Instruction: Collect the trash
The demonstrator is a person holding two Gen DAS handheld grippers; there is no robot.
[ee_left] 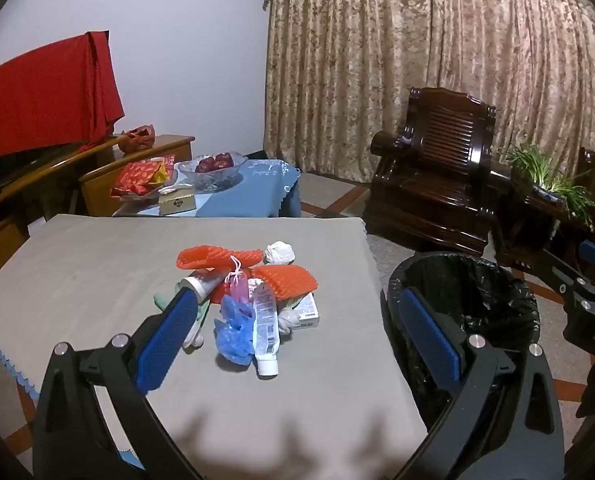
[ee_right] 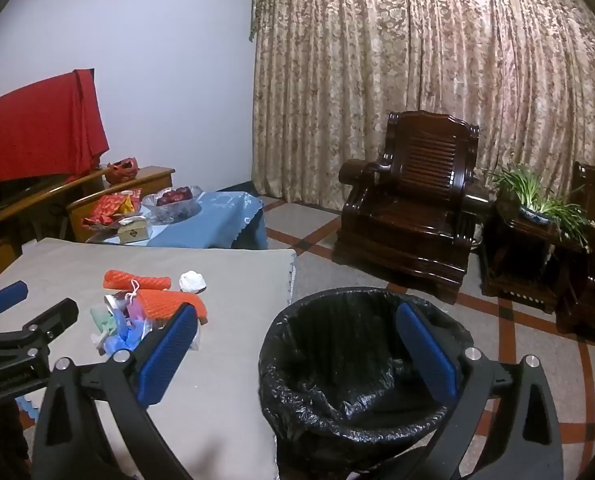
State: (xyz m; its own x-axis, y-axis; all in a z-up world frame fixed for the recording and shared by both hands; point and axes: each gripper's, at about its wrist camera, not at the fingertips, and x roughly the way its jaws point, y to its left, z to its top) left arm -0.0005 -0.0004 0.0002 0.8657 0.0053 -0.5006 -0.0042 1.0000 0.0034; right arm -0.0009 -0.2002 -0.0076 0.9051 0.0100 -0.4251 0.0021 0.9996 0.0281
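Note:
A heap of trash lies mid-table on the grey cloth: orange foam netting, a white paper ball, a white tube, a blue plastic bag, a small white box. The heap also shows in the right wrist view. My left gripper is open and empty, above the near side of the heap. My right gripper is open and empty, over the black-lined bin, which stands right of the table.
A blue-clothed side table with a glass fruit bowl and a small box stands behind. A dark wooden armchair and a potted plant are on the right. A red cloth drapes over furniture at the left.

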